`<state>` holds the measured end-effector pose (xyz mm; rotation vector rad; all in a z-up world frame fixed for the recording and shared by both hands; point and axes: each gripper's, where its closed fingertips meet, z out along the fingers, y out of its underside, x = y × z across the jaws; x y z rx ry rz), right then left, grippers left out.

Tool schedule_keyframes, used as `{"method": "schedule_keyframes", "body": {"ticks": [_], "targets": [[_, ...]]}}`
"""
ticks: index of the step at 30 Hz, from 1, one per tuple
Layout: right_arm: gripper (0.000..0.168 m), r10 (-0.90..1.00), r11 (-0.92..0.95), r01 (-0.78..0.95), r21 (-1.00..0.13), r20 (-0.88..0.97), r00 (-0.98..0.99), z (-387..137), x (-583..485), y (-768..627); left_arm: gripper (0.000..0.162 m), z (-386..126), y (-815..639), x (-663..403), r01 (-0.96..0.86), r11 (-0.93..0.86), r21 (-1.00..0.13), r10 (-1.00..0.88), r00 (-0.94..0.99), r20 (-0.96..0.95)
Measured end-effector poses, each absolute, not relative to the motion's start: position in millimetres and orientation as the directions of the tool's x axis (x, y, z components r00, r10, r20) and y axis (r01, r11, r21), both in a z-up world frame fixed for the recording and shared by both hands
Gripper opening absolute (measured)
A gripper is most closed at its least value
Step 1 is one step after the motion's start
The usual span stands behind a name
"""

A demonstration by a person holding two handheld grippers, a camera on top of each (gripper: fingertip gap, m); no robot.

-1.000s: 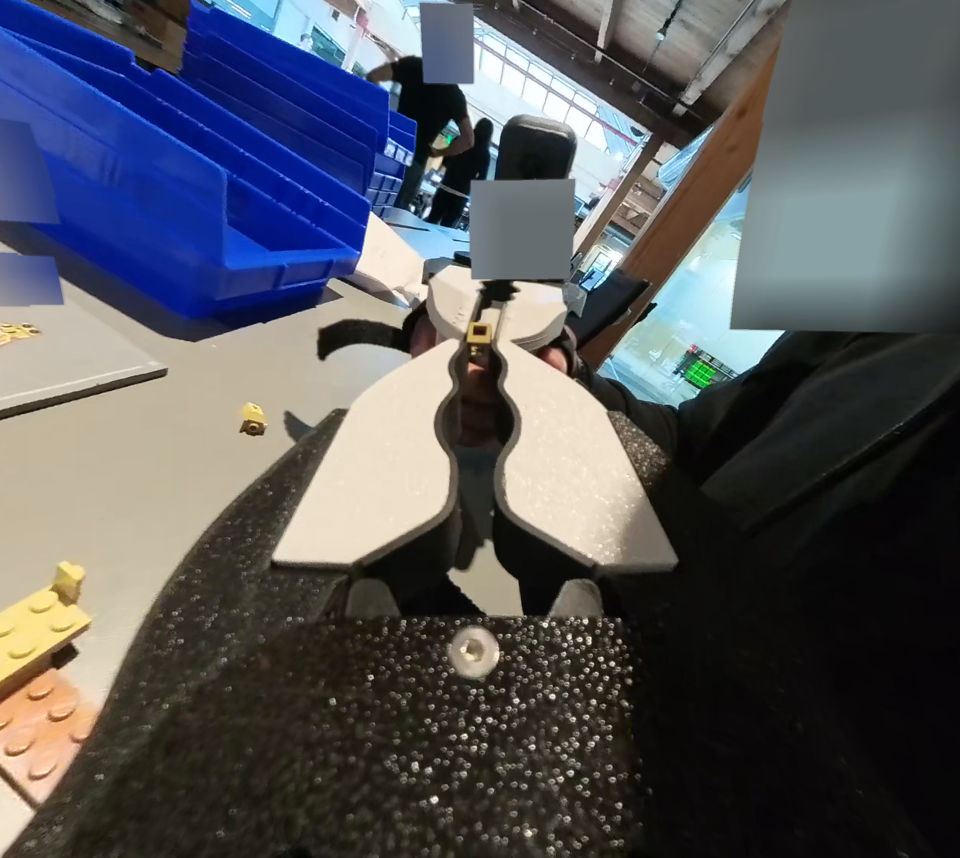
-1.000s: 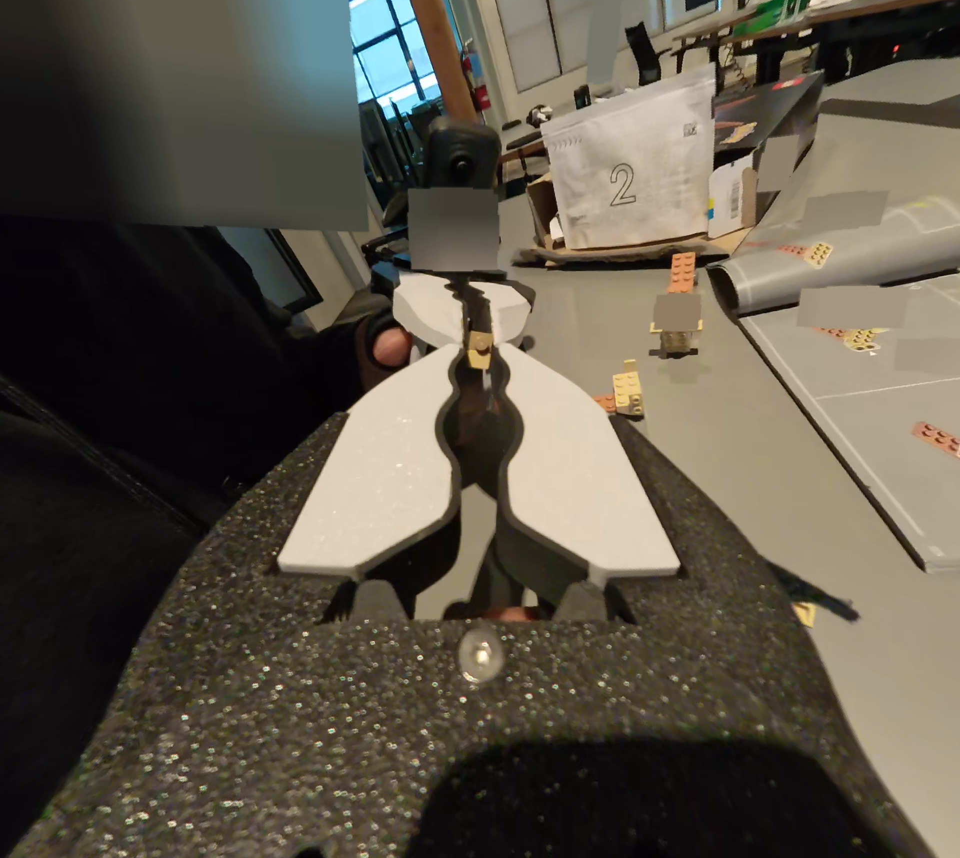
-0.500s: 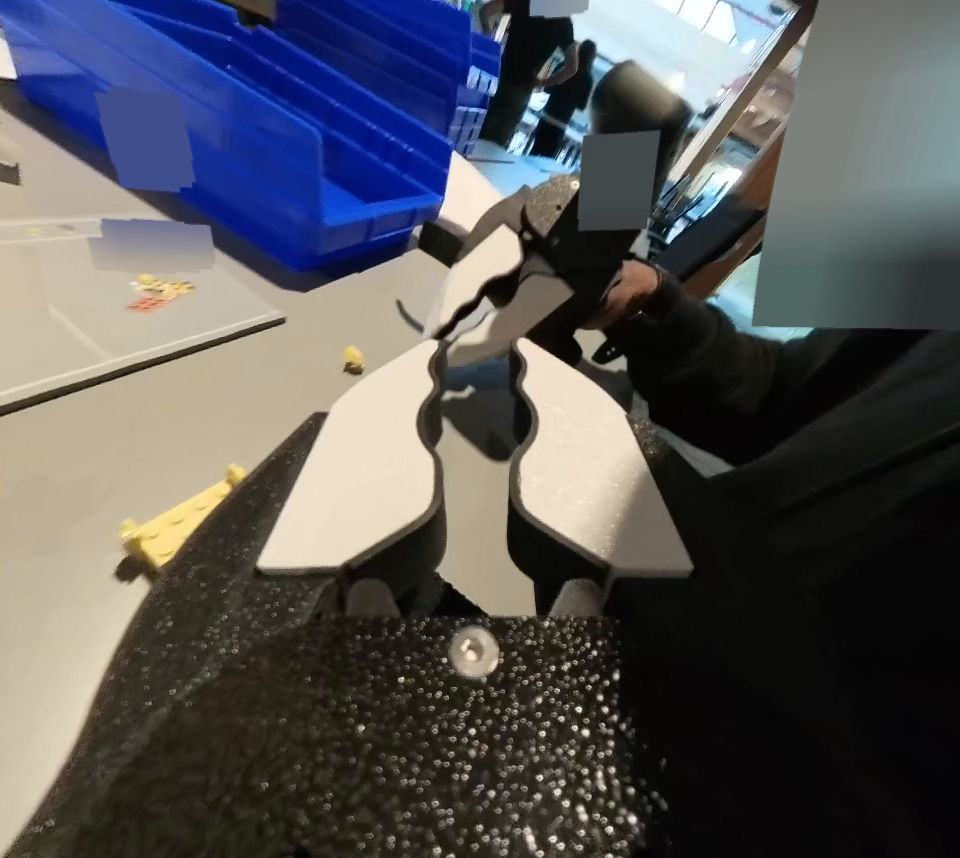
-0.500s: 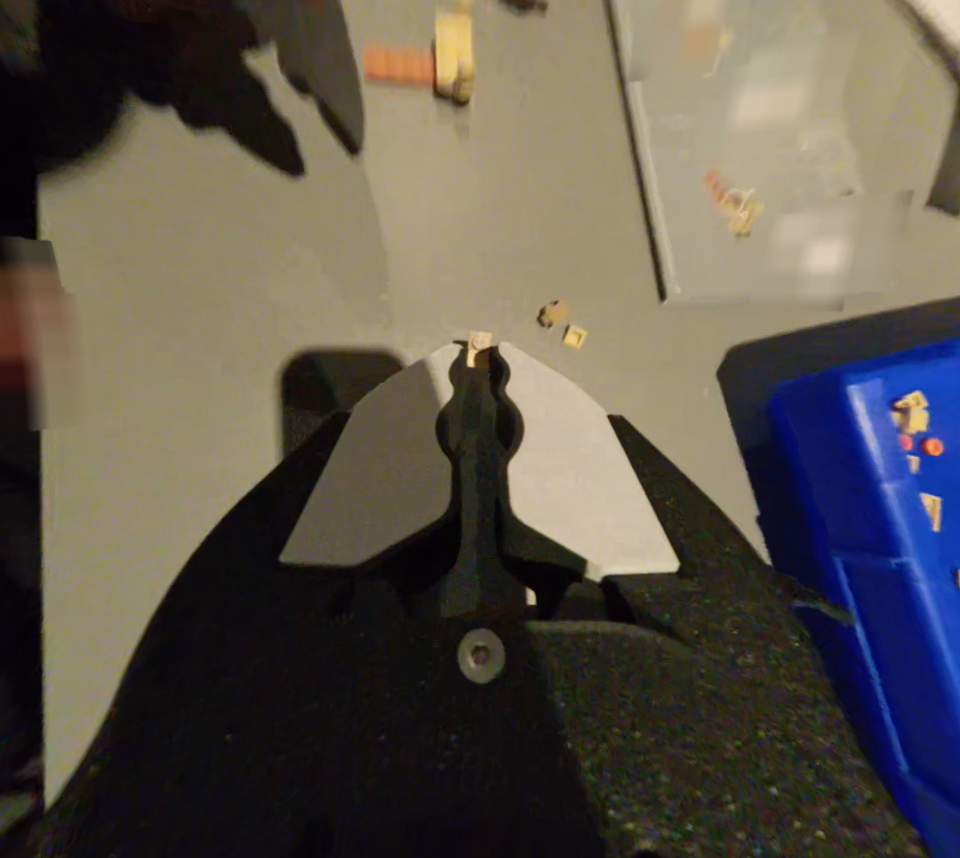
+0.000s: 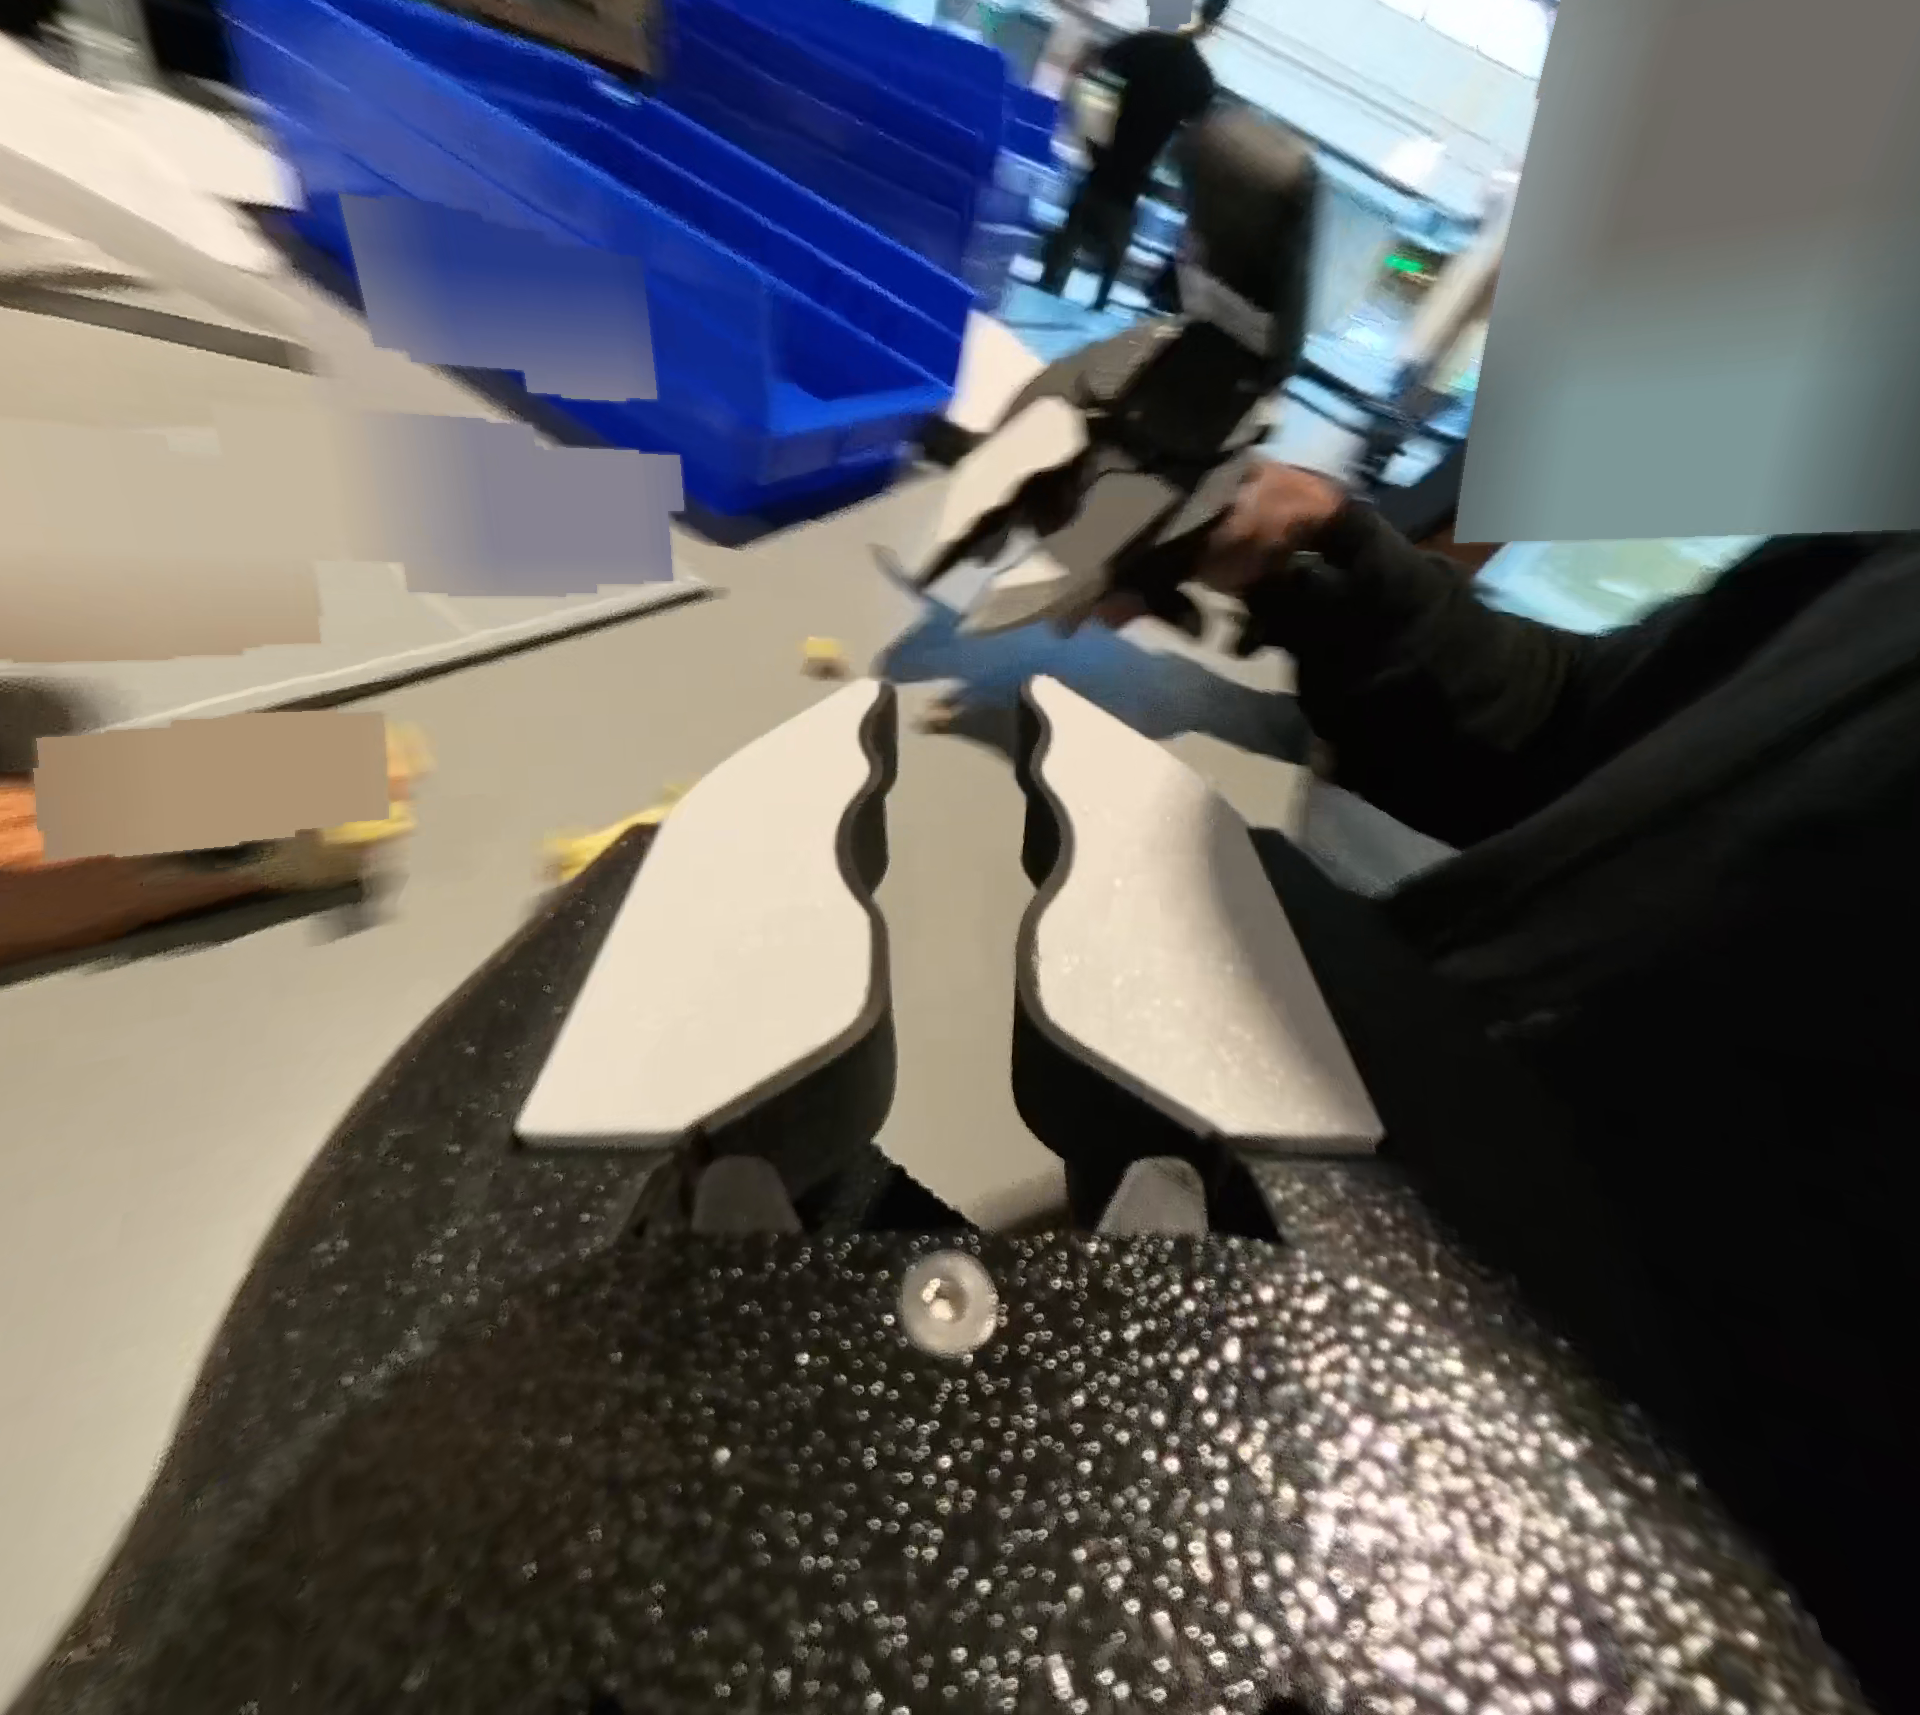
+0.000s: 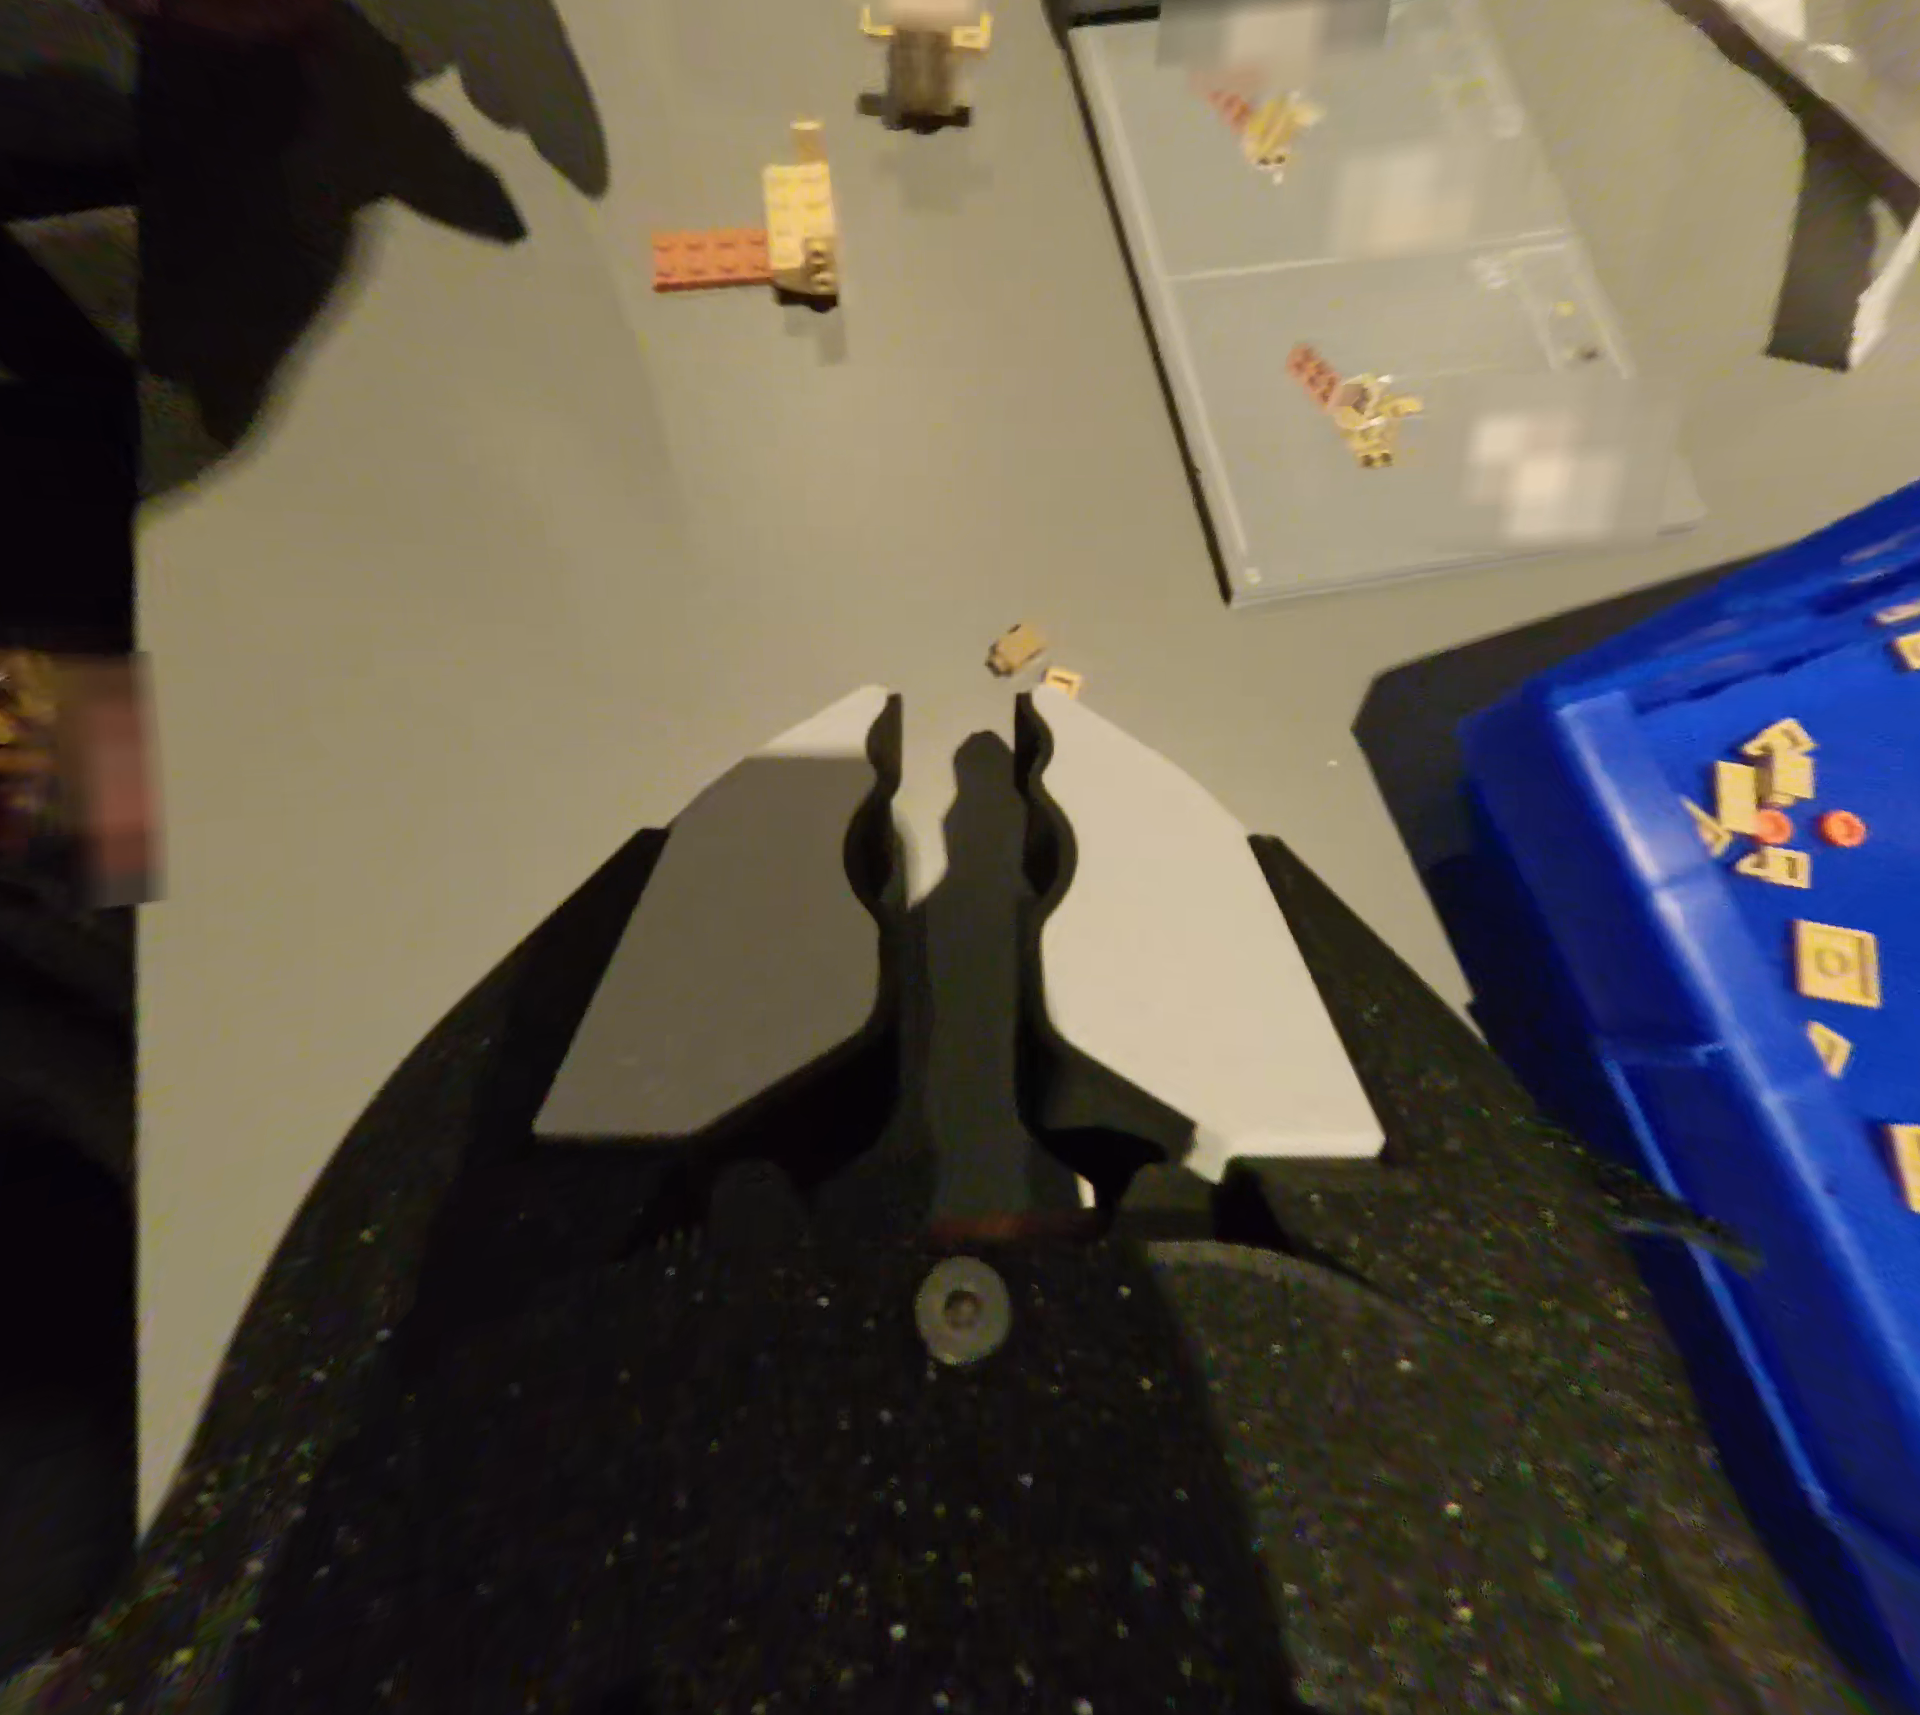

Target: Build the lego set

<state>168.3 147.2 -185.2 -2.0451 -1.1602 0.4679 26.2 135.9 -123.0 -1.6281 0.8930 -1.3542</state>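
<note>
My left gripper (image 5: 956, 709) is open and empty, low over the grey table (image 5: 312, 1094). My right gripper (image 6: 956, 711) is open with nothing between its pads, and points down at the table. It also shows in the left wrist view (image 5: 935, 569), just beyond my left fingertips. Two small tan pieces (image 6: 1013, 649) (image 6: 1062, 680) lie on the table just past the right fingertip. A small tan piece (image 5: 932, 715) lies under the right gripper. A brown plate with tan bricks (image 6: 774, 242) lies farther off.
A blue bin (image 6: 1714, 990) with several tan pieces stands at the right. The open instruction booklet (image 6: 1351, 315) lies beyond it, and a small sub-build (image 6: 925, 60) beside it. Stacked blue bins (image 5: 727, 211) stand at the back. A person (image 5: 1132, 107) stands far off. The tips of one gripper are about 15 cm away from the tips of the other.
Both grippers met on a small tan piece. My left one opened and drew back. My right one swung down over the table with the piece, then opened; the piece is no longer between its pads.
</note>
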Motion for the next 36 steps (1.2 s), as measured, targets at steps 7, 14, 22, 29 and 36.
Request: {"method": "schedule_keyframes", "body": {"ticks": [7, 14, 22, 29, 36], "targets": [[0.017, 0.810, -0.395, 0.649, -0.651, 0.086, 0.580, -208.5, 164.7, 166.2, 0.019, -143.4, 171.2, -19.9, -0.083, -0.321, -0.943, -0.866, 0.428, 0.257], [0.015, 0.784, -0.444, 0.616, -0.651, 0.050, 0.618, -212.4, 158.0, 170.8, 0.017, -151.7, 168.5, -12.1, -0.146, -0.328, -0.933, -0.879, 0.410, 0.244], [0.012, 0.779, -0.452, 0.629, -0.633, 0.063, 0.623, -216.7, 153.9, 173.2, 0.016, -154.9, 168.4, -9.0, -0.154, -0.362, -0.919, -0.880, 0.382, 0.283], [0.006, 0.785, -0.442, 0.661, -0.607, 0.094, 0.612, -221.5, 154.2, 174.0, 0.015, -154.1, 167.8, -8.9, -0.151, -0.358, -0.921, -0.882, 0.378, 0.281], [0.012, 0.778, -0.424, 0.602, -0.677, 0.068, 0.624, -204.2, 159.9, 175.5, 0.014, -155.1, 167.3, -8.1, -0.159, -0.362, -0.918, -0.883, 0.373, 0.284]]}}
